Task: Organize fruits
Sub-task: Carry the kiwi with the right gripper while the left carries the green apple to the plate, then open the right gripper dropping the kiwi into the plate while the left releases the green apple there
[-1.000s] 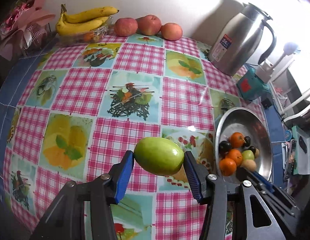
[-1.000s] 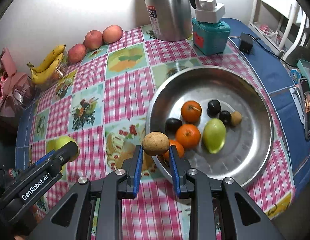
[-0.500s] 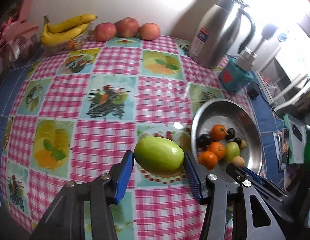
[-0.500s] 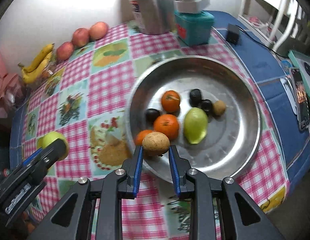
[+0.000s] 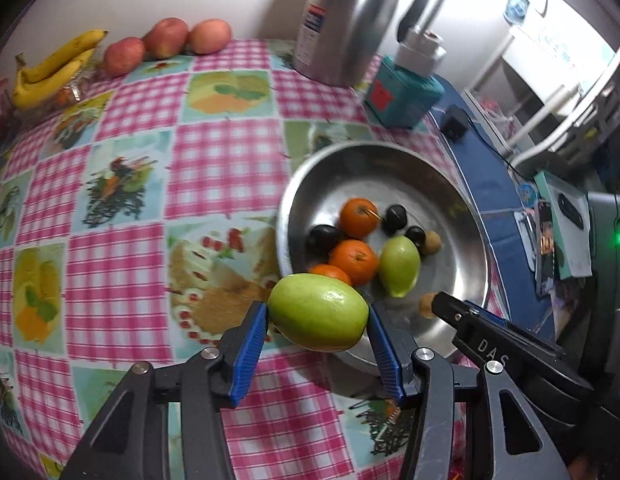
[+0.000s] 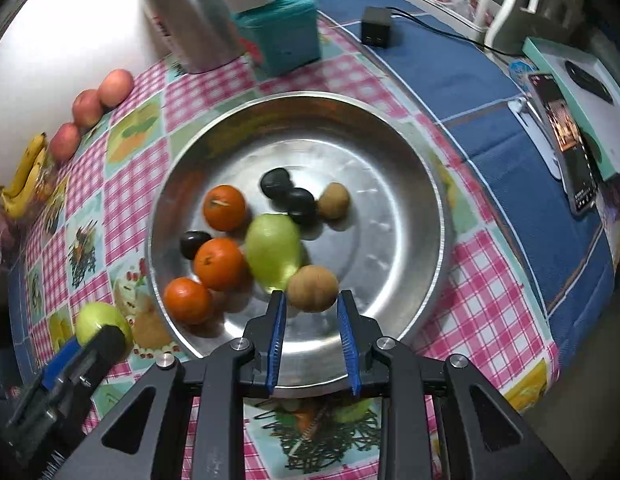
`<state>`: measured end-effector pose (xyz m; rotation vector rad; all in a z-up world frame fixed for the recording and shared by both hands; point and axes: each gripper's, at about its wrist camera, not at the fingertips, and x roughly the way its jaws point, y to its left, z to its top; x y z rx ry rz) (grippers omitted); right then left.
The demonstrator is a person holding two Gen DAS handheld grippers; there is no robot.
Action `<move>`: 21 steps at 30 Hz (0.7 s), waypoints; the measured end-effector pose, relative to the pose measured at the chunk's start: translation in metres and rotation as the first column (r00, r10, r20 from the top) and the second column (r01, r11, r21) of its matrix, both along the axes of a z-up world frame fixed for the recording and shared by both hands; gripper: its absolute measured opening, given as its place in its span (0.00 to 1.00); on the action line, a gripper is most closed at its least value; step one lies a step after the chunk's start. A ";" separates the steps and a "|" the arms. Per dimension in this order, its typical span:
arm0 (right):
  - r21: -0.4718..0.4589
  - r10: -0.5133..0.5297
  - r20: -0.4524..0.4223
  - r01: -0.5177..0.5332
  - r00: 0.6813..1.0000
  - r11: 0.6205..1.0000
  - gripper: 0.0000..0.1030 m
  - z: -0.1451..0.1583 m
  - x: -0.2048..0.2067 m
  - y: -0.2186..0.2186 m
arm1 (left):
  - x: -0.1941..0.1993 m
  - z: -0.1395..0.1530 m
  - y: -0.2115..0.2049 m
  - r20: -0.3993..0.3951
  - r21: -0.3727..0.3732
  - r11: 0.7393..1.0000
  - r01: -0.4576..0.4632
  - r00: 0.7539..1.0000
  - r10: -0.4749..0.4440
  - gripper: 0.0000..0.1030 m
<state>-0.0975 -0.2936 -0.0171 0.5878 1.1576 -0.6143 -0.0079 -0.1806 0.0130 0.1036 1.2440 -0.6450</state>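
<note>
My left gripper [image 5: 316, 312] is shut on a green fruit [image 5: 318, 312] and holds it above the near-left rim of the steel bowl [image 5: 462, 200]. My right gripper [image 6: 312, 304] is over the bowl's [image 6: 410, 152] near side; a brown round fruit [image 6: 313, 288] sits between its fingertips, the jaws slightly wider than it. The bowl holds three oranges [image 6: 219, 263], a green fruit [image 6: 273, 251], three dark plums [image 6: 300, 205] and a small brown fruit [image 6: 333, 200]. The left gripper's green fruit also shows in the right wrist view [image 6: 98, 320].
Three apples [image 5: 166, 38] and bananas [image 5: 50, 68] lie at the table's far left by the wall. A steel kettle [image 5: 350, 16] and a teal box [image 5: 406, 92] stand behind the bowl. A charger [image 6: 376, 32], a phone [image 6: 566, 140] and a box [image 6: 590, 92] lie on the blue cloth at right.
Both grippers have moved right and forward over the bowl. The right gripper's jaws have widened a little around the brown fruit. The left gripper still holds the green fruit.
</note>
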 end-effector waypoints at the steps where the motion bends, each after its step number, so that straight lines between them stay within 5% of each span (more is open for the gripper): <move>1: 0.000 -0.001 -0.002 0.001 1.000 1.000 0.27 0.000 0.000 -0.001 | -0.002 -0.002 -0.003 -0.003 0.002 1.000 0.008 1.000 -0.008 0.53; 21: 0.002 -0.021 -0.024 0.021 0.999 1.000 0.27 -0.004 -0.009 -0.008 | -0.004 -0.014 -0.016 -0.021 0.001 1.000 0.028 0.999 -0.028 0.53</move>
